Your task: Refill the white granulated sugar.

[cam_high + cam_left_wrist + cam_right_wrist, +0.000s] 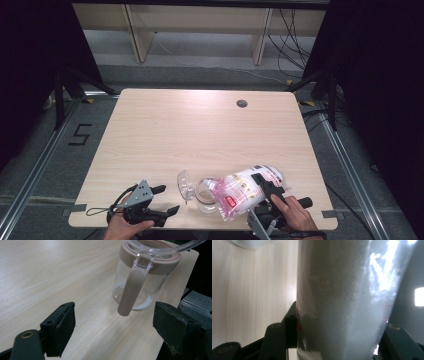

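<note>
My light wooden table (165, 135) has a small round dark grommet (242, 103) near its far right edge. Beyond it stands a pale wooden shelf frame (195, 25), with black cables (292, 35) hanging at right. A "5" (80, 134) marks the grey floor at left.

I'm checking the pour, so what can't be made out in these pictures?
- Bag print: too small and blurred in the high view.
- Bag mouth: hidden behind the jar rim in the high view.
- Right gripper fingers: mostly covered by the bag in the right gripper view.
- Jar lid: cut off by the top edge, left gripper view.
</note>
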